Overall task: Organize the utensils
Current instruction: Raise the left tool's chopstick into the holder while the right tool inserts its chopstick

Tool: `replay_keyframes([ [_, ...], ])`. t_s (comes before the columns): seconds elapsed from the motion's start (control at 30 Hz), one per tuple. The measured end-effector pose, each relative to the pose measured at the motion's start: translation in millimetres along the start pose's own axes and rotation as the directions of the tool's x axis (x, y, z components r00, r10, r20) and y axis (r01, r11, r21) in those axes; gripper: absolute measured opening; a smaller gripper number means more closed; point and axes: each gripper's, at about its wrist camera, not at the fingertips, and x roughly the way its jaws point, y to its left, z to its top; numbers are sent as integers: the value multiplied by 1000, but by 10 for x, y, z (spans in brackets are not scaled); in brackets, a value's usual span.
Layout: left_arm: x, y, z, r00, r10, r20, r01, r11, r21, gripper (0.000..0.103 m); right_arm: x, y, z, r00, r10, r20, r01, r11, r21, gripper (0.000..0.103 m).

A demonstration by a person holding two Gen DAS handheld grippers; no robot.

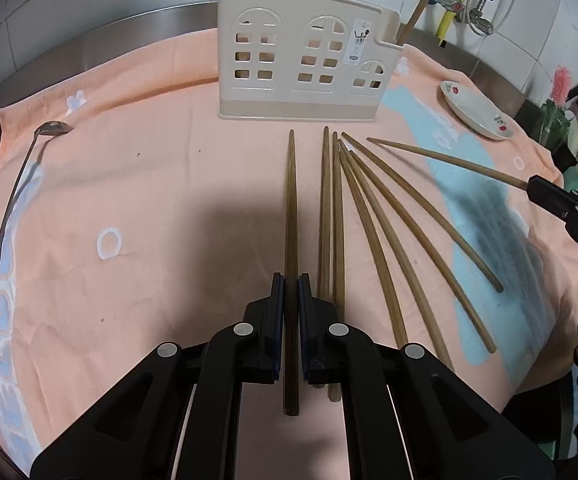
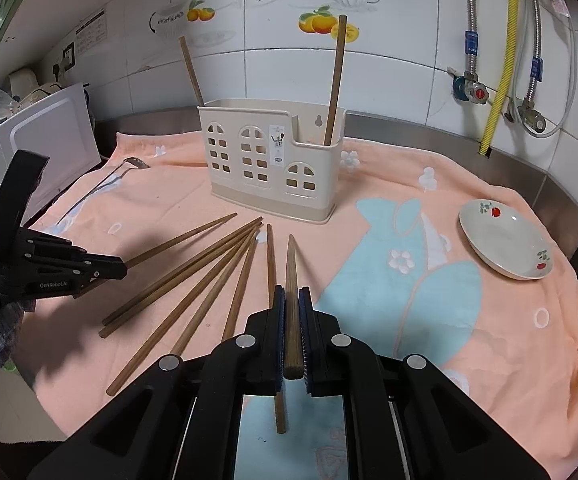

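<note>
**Two grippers, one chopstick each; rest of set on the cloth**

Left gripper (image 1: 291, 300): clenched on a dark chopstick (image 1: 291, 208). Long axis runs straight ahead along the fingers, thin tip toward the holder (image 1: 297, 68), thick butt sticking out behind the pads. In the right wrist view the same gripper (image 2: 119, 266) sits at the left, its chopstick (image 2: 185, 238) angling up and right toward the holder.

Right gripper (image 2: 292, 320): clenched on a second chopstick (image 2: 291, 280), again in line with the fingers, tip forward toward the holder, butt just behind the pads. In the left wrist view this gripper (image 1: 533, 184) enters from the right, its chopstick (image 1: 449, 162) pointing left and slightly up.

Loose chopsticks (image 1: 369, 232): a fan on the cloth (image 1: 149, 200) between the two grippers, thin tips gathered near the holder's base, butts spread toward the near edge. Two lie close together, nearly parallel to the left gripper's stick.

Holder: beige plastic, window cut-outs, upright at the far side of the cloth. Two chopsticks stand in it, one at the left end (image 2: 191, 72) leaning left, one in the right compartment (image 2: 335, 80) nearly upright.

Spoon (image 1: 13, 208): metal, on the cloth at far left, bowl toward the back.

Dish (image 2: 505, 244): small, flower-printed, on the cloth at right, well apart from the chopsticks.
</note>
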Motion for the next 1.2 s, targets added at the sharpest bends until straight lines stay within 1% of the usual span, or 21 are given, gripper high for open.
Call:
replay_keyframes([
  [0.13, -50, 7, 97, 1000, 15, 17, -15, 1000, 2, 6, -24, -4, 43, 1000, 0, 13, 0, 1000, 1, 7],
  [0.3, -230, -5, 191, 996, 9, 87, -9, 1000, 0, 6, -60, 2, 128, 999, 3, 34, -3, 1000, 4, 7],
  [0.4, -345, -38, 227, 990, 8, 138, -8, 1000, 4, 6, -66, 9, 187, 999, 7, 44, -7, 1000, 6, 7],
  [0.47, -384, -59, 243, 987, 8, 158, -9, 1000, 8, 6, -63, 18, 226, 999, 11, 50, -11, 1000, 7, 7],
  [0.57, -453, -68, 266, 980, -9, 197, 7, 1000, 7, 6, -56, 58, 296, 998, 21, 59, -21, 1000, 7, 7],
  [0.77, -595, -119, 329, 961, -34, 276, 28, 999, 25, 6, -25, 107, 464, 997, 33, 72, -33, 999, 3, 7],
  [0.97, -685, -142, 452, 957, -30, 289, 17, 999, 45, 6, -81, 131, 760, 996, 37, 87, -36, 999, -15, 7],
  [1.2, -870, -166, 717, 951, -26, 308, 1, 997, 80, 6, -274, 74, 1312, 993, 32, 110, -28, 999, -44, 7],
])
